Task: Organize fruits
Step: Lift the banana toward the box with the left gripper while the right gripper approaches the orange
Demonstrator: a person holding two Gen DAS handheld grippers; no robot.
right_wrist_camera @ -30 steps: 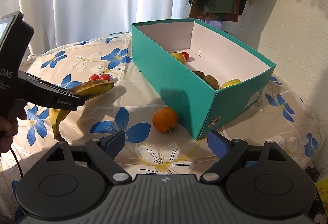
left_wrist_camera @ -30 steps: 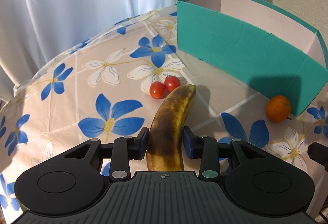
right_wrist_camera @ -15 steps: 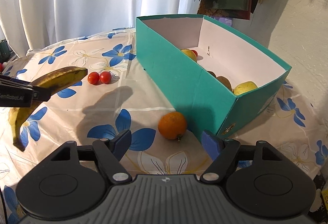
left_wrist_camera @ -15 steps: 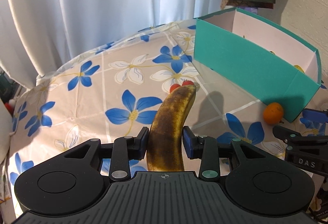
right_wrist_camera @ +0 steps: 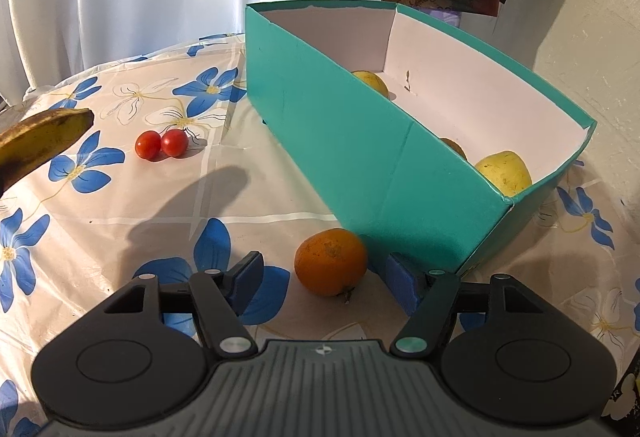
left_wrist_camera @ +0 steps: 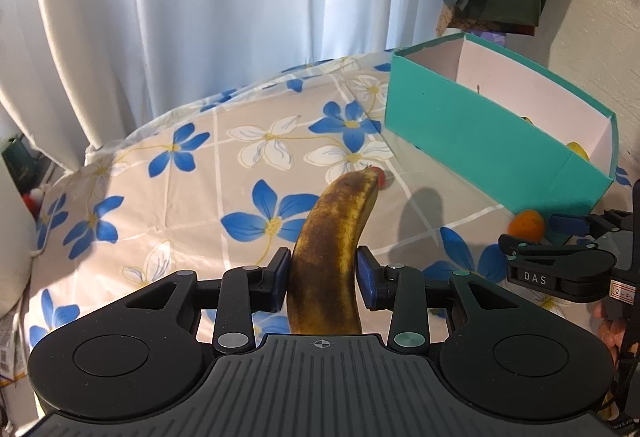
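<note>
The left hand-held gripper (left_wrist_camera: 322, 281) pinched a banana (left_wrist_camera: 328, 257) above the table (left_wrist_camera: 200, 205), with tomatoes (right_wrist_camera: 161, 144) beyond its tip. The right hand-held gripper (right_wrist_camera: 326, 283) was spread wide, an orange (right_wrist_camera: 330, 261) between its fingers, the box (right_wrist_camera: 360, 157) just beyond.

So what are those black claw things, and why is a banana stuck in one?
They are grabbers, one in each of a person's hands, each with a camera looking along its two fingers. In the left one's picture, the left gripper squeezes a spotty banana. In the right one's picture, the right gripper is open around an orange on the flowery tablecloth. Two cherry tomatoes lie there too. The teal box already holds some fruit, including a yellow fruit.
</note>
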